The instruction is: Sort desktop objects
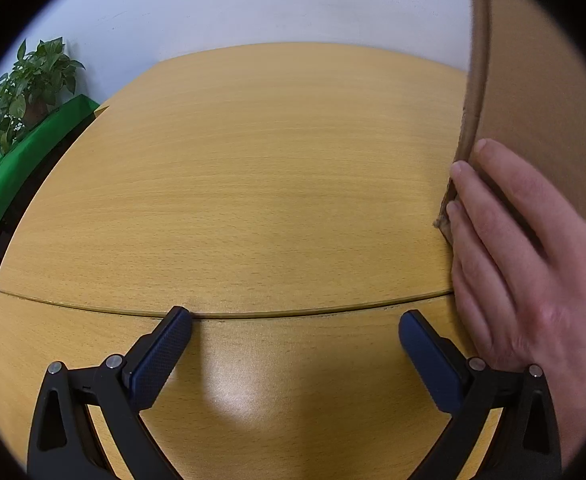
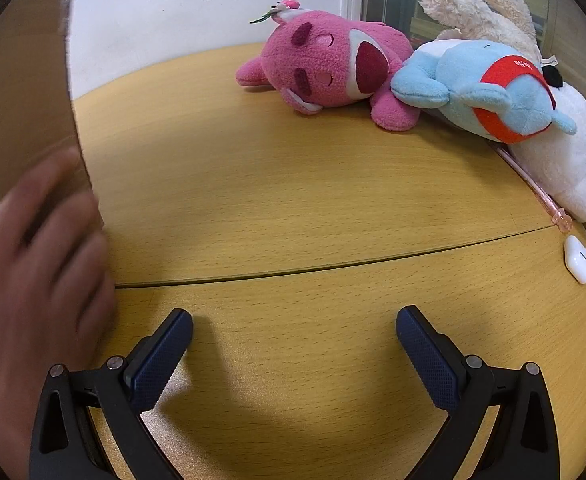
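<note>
Plush toys – right view only – left shows plant.

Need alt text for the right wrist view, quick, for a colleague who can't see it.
Open, empty tongs hover over a wooden table; a pink plush, blue plush and white plush lie far right. A blurred hand touches a cardboard box at left.

My view of a motion-blurred hand, cardboard sheet cut off at the frame edge, white plush half hidden behind the blue plush
</note>
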The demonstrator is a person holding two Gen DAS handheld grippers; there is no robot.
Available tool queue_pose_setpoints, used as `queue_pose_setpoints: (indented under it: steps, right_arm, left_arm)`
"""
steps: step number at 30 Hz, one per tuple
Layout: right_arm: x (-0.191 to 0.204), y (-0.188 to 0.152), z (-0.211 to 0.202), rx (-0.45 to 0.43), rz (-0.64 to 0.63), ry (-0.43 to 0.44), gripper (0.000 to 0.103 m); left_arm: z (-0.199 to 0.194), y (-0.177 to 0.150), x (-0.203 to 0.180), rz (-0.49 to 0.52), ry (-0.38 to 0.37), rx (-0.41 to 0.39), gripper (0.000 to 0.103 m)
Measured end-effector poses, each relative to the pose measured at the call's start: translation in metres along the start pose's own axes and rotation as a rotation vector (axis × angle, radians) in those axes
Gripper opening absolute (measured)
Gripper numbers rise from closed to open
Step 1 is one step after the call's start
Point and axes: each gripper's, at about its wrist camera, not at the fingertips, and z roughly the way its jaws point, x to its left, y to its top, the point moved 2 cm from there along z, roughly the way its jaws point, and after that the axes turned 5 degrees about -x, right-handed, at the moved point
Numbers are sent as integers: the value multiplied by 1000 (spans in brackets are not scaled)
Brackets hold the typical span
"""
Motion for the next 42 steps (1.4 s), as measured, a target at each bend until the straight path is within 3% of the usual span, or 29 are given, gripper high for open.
queue_pose_setpoints:
  steps: [42]
  right_arm:
    - [2, 0, 3, 0, 7, -5, 103]
  left_arm:
    - [-1, 3, -3, 3, -3, 2, 103]
